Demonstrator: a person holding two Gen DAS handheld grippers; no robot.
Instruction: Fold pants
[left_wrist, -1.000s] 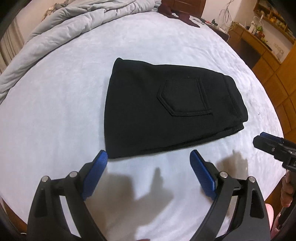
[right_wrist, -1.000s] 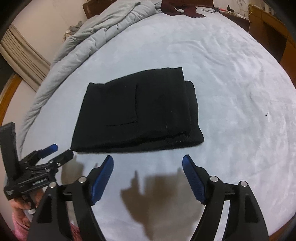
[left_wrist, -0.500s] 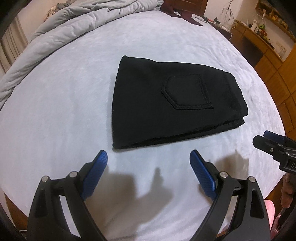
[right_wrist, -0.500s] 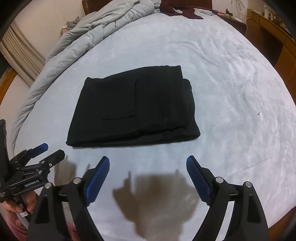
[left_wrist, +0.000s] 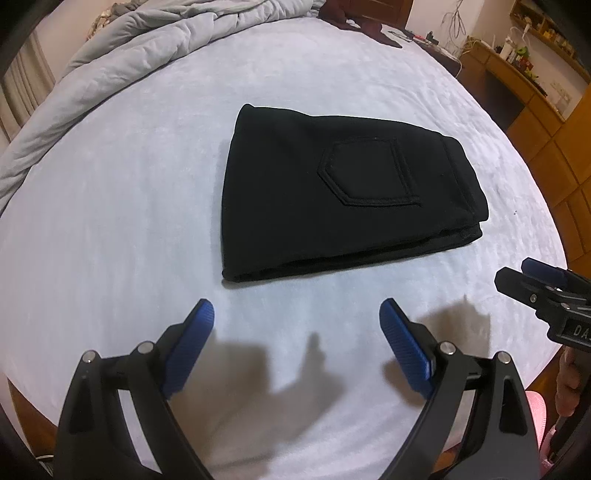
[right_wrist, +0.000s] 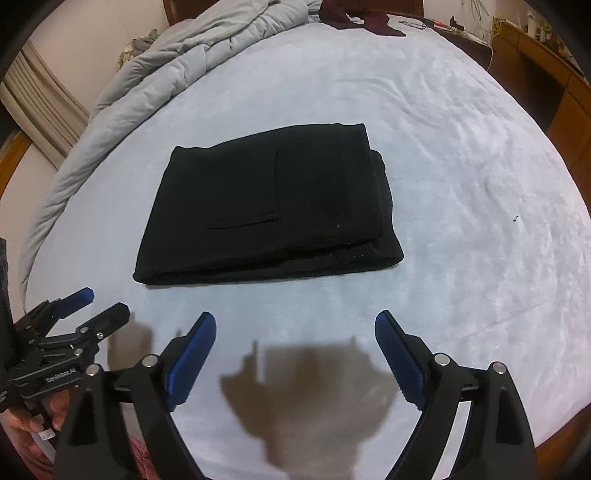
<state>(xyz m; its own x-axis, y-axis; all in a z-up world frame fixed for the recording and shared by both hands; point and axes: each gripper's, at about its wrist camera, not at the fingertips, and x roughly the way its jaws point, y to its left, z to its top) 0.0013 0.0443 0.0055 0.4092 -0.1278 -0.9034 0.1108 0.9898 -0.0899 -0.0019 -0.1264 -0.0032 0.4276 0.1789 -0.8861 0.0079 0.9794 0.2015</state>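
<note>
We see the black pants (left_wrist: 332, 199) lying folded into a compact rectangle in the middle of the pale bed sheet (left_wrist: 110, 221), back pocket (left_wrist: 365, 173) facing up, stacked layers showing along the near edge and at the waistband end. Our left gripper (left_wrist: 295, 325) and right gripper (right_wrist: 295, 328) both hover near that edge with jaws spread wide and holding nothing. We judge the fabric thick, soft and limp, with some weight, not slippery or fragile; the layers could slide apart if lifted by 1 corner. We would pinch through all layers at the 2 near corners, 1 gripper each, if another fold were wanted
</note>
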